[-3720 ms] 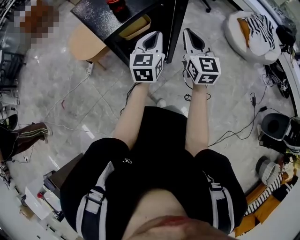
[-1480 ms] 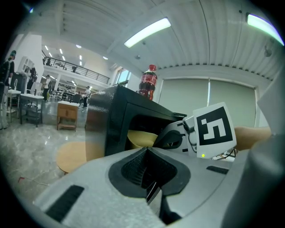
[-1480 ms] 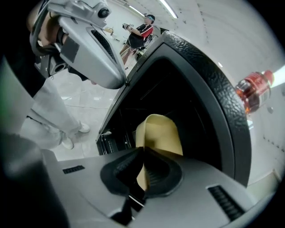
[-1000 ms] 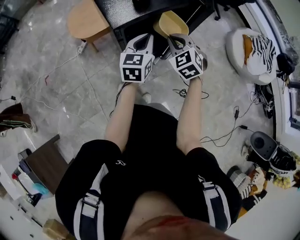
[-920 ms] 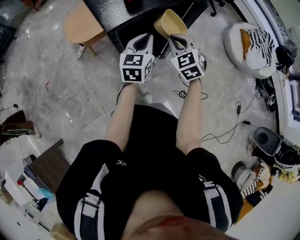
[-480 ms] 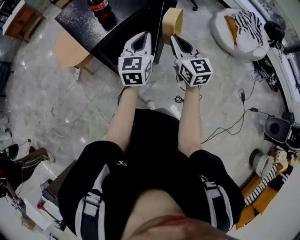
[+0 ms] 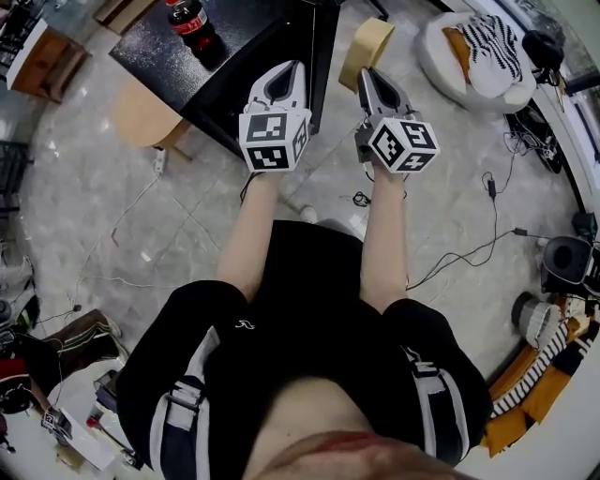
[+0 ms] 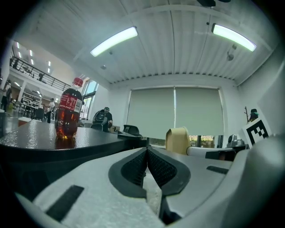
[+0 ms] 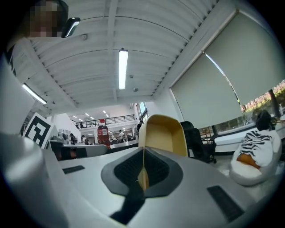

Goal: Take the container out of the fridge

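The container is a tan, open-topped tub, held out over the floor to the right of the black unit. My right gripper is shut on the container's rim; in the right gripper view the wall of the container rises from between the pads. My left gripper is beside it, shut with nothing in it. In the left gripper view the left gripper shows pads pressed together, and the container shows to the right.
A cola bottle stands on the black unit's speckled top. A wooden stool is at its left. A white cushion with striped cloth lies at the far right. Cables run over the marble floor.
The right gripper reached the container in the black unit, shut on its rim and carried it out to the right. The left gripper stayed shut beside it.
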